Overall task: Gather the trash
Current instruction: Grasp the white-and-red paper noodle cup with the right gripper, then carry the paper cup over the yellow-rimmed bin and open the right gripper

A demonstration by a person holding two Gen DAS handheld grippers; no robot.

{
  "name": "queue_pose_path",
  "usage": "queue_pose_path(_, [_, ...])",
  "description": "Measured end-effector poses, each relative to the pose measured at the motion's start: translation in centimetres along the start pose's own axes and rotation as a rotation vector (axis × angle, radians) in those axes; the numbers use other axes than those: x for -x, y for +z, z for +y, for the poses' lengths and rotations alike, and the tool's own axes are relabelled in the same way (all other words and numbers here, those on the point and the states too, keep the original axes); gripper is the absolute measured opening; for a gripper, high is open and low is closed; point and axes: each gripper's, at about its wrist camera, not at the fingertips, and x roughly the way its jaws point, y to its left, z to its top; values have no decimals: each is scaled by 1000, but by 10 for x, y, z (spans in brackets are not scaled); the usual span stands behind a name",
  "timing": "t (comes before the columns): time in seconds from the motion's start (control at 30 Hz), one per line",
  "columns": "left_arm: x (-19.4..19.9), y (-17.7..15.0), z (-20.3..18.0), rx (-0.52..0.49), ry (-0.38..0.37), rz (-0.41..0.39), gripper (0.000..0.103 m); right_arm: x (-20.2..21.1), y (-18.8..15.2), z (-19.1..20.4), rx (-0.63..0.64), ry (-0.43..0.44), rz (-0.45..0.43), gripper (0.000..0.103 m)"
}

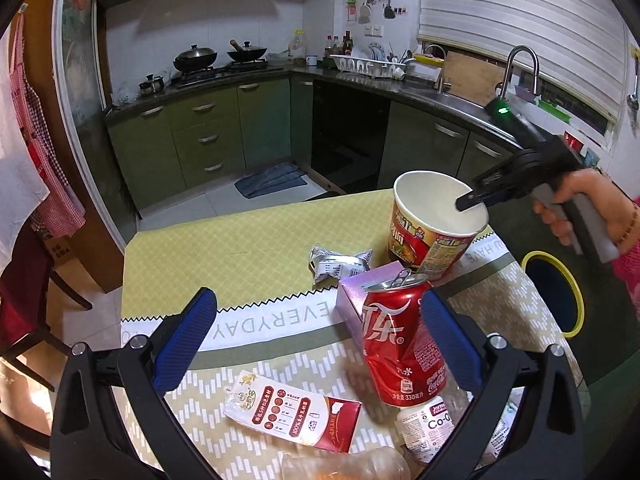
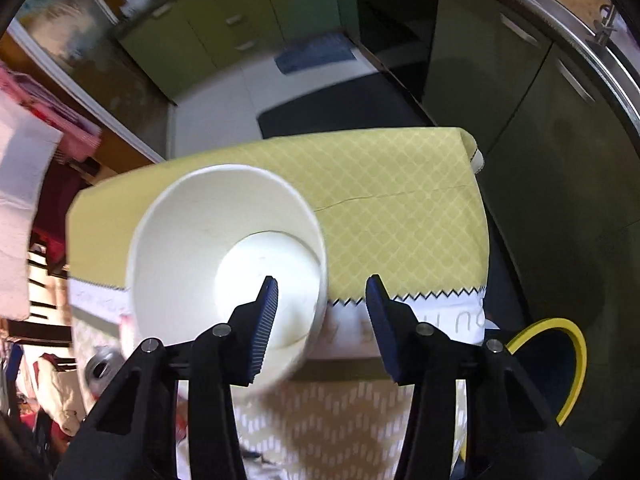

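A red cola can (image 1: 400, 340) stands tilted on the table between the wide-apart blue pads of my left gripper (image 1: 318, 294). It sits close to the right pad and far from the left one. An empty instant-noodle cup (image 1: 434, 224) stands further back. My right gripper (image 1: 470, 199), held by a hand, reaches over its rim. In the right wrist view the cup (image 2: 200, 248) has the left finger (image 2: 266, 320) inside it and the right finger (image 2: 380, 316) outside. The right gripper (image 2: 323, 280) straddles the wall, with a gap at the outer pad.
A crumpled silver wrapper (image 1: 340, 266), a purple box (image 1: 360, 292), a flattened carton (image 1: 292, 416) and a white bottle (image 1: 430, 428) lie on the patterned tablecloth (image 1: 224, 248). A dark bin with a yellow-rimmed opening (image 1: 556, 292) (image 2: 560, 364) stands by the table's right side. Green kitchen cabinets stand behind.
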Motion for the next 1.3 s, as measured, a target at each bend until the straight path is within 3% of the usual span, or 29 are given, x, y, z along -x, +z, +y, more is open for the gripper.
queue_pose_path(0.23, [-3,-3,-3,-19,-12,9,97,-31,15,11,1,-70,86,7])
queue_pose_path(0.4, [-3,-3,-3,-19,-12,6,97,-25,17,14,15,-71,63,4])
queue_pose_path(0.57, [3,-4,-6,-29,-13,-3,97,19,4,-5,-13,-4,-1,4])
queue_pose_path(0.67, [11,-6,-10,-39,-17,-16,97,58,-19,-44,-60,1,-54,4])
queue_pose_path(0.87, [24,-10,-20,-47,-22,-28,97,101,-100,-163,-249,-125,-94,4])
queue_pose_path(0.97, [28,-12,-27,-51,-18,-23,97,91,-140,-225,-366,-174,-72,4])
queue_pose_path(1.07, [30,-12,-37,-60,-9,-12,97,65,-158,-261,-412,-211,-37,5])
queue_pose_path(1.3, [37,-15,-56,-81,20,-2,97,-42,-161,-285,-423,-219,84,5])
